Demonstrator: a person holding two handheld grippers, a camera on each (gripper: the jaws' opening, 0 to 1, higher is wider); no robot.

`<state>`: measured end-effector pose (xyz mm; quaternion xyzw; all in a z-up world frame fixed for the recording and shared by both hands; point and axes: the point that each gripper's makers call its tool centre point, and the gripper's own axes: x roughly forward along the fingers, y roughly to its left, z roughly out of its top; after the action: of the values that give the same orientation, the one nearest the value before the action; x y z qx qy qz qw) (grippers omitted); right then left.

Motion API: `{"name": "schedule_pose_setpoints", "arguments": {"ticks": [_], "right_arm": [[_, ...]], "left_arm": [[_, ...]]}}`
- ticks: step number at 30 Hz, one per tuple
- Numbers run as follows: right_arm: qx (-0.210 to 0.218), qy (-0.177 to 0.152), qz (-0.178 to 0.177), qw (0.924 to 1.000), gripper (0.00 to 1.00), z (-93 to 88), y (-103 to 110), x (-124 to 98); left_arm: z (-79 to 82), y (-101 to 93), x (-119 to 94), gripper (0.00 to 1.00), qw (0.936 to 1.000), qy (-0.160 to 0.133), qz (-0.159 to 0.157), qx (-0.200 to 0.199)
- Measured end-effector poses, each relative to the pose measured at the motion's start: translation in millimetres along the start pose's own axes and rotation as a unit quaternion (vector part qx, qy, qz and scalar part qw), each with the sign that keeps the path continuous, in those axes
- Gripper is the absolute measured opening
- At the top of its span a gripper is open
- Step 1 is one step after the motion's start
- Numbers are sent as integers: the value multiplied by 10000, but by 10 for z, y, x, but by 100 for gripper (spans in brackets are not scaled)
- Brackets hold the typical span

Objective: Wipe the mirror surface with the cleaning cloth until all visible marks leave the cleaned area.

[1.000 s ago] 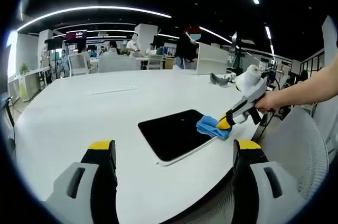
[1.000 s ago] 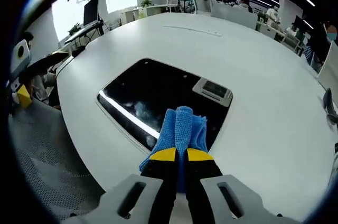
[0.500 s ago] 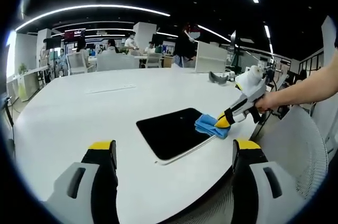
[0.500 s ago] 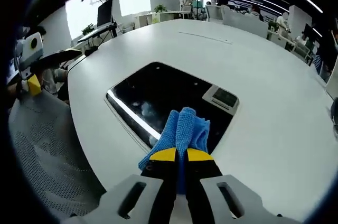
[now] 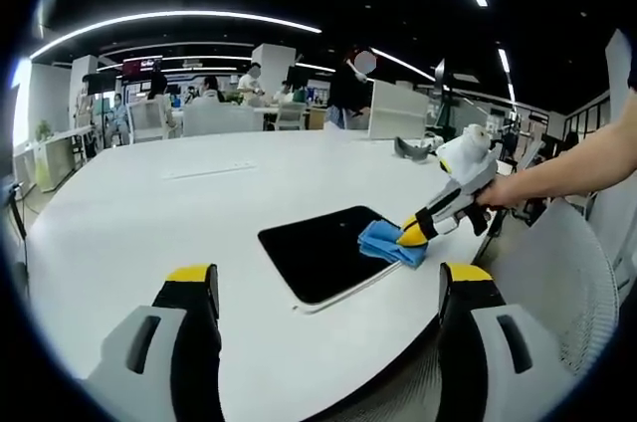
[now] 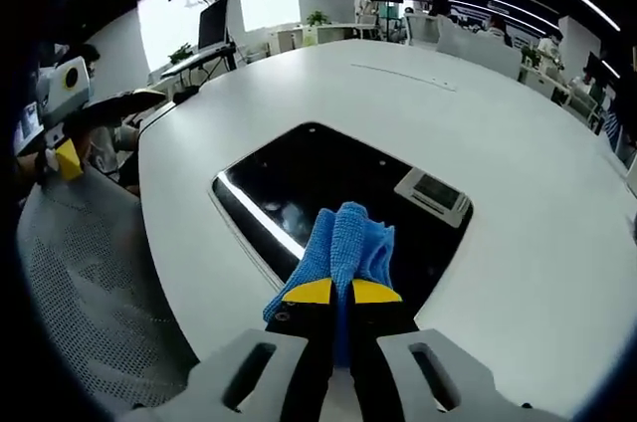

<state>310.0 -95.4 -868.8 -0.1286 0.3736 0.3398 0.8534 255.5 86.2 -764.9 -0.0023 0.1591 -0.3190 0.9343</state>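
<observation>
Table (image 5: 149,213), one, white and broad, carried everything I worked on; its far half ran toward office desks and seated people too small to make out. Chair (image 6: 100,313), one, of grey mesh, stood at the table's near edge, cut off by the border of the right gripper view. Mirror (image 5: 323,253), one, a dark rounded rectangle, lay flat near that edge; in the right gripper view its surface (image 6: 328,183) returned a ceiling light strip and a vent, and a pale smudge showed just left of the cloth, its outline hard to judge. Cleaning cloth (image 6: 343,248), one, blue and folded, rested on the mirror's near corner. Grippers numbered two. My right gripper (image 6: 333,293) had its yellow-tipped jaws pressed together on the cloth, whose lower fold they hid; from the left gripper view I saw the same tool (image 5: 416,233) reaching in from the right, a hand (image 5: 498,191) behind it. My left gripper (image 5: 328,278) hovered above the table edge with its jaws spread wide and nothing between them. Compared with half a second before, the cloth sat slightly further onto the glass in the left gripper view, and the mirror appeared further off in the right gripper view.
</observation>
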Motion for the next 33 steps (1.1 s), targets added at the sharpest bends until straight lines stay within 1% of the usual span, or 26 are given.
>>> {"name": "schedule_pose_setpoints", "arguments": {"ticks": [17,26,33], "right_arm": [[-117,2,282,9995,0,157,205,157],[-156,-32,491,9987,0,285,403,286],[-322,-30,649,9974,0,399,583,402]], "left_arm": [[7,0,6,91,10000,-17,-6,-4],[4,-3,5,91,10000,-11,-8,1],[2,-4,5,91,10000,-16,-11,0]]}}
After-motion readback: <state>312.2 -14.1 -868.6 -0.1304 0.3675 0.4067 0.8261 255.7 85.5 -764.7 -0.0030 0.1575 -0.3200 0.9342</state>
